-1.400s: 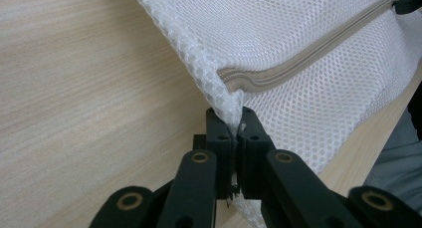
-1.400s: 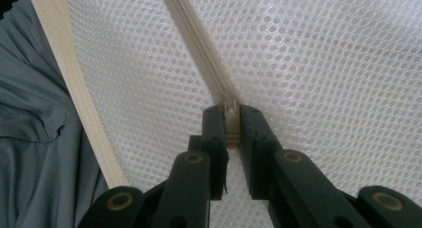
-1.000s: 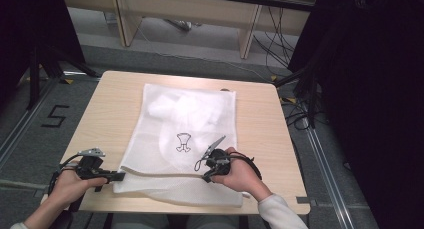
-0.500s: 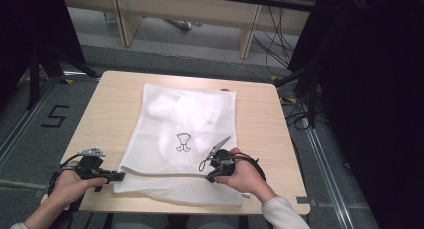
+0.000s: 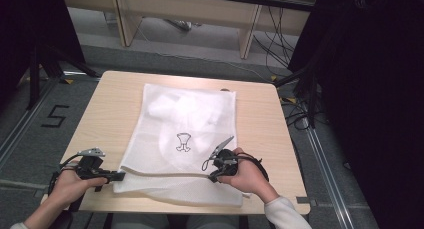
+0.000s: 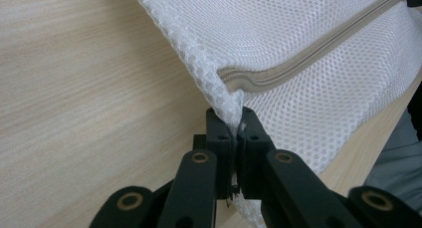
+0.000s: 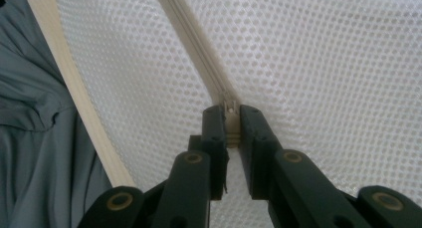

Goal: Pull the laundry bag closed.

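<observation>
A white mesh bag (image 5: pixel 192 109) lies flat on the wooden table (image 5: pixel 260 114), with white cloth and a small dark print (image 5: pixel 184 141) showing through it. A beige zipper (image 5: pixel 165 172) runs along its near side. My left gripper (image 5: pixel 121 175) is shut on the bag's near-left corner (image 6: pixel 234 106), just where the zipper (image 6: pixel 308 63) ends. My right gripper (image 5: pixel 210 174) is shut on the zipper pull (image 7: pixel 230 108), its jaws (image 7: pixel 230 116) pointing along the zipper (image 7: pixel 191 41) toward the left hand.
The table's near edge (image 7: pixel 74 83) runs close beside the bag, with the person's grey trousers (image 7: pixel 35 138) below it. Bare tabletop (image 5: pixel 110 114) lies to the left and right of the bag. Desks and cables stand on the floor beyond the far edge.
My right gripper has slid a little to the right along the zipper with the pull in it. The left gripper has stayed put on the corner.
</observation>
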Tool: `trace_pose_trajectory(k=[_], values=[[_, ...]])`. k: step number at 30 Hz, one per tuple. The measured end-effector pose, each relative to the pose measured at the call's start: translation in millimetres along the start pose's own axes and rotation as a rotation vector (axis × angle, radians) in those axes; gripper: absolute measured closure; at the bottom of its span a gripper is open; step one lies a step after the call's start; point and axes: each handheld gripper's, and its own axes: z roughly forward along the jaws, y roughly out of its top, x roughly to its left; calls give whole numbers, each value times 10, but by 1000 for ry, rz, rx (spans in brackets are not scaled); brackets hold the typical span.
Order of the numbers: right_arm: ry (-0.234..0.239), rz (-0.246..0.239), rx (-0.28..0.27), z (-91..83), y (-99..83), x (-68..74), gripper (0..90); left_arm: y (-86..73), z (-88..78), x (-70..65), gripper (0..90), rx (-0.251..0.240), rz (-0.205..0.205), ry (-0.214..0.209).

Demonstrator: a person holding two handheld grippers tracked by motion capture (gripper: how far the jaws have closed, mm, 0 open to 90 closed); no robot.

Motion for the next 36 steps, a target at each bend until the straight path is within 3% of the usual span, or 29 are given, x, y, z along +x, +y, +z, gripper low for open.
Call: trace_pose_trajectory(k=[4, 33, 35, 36], values=[[-1, 11, -3, -17, -34, -19, 827, -9, 14, -5, 857, -20, -5, 5], [-9, 70, -11, -138, -367, -198, 827, -8, 11, -6, 857, -18, -3, 8], [-15, 88, -3, -144, -391, -203, 827, -3, 1, 0, 857, 1, -2, 3], [-8, 75, -13, -140, -401, -224, 827, -9, 12, -5, 857, -14, -1, 7]])
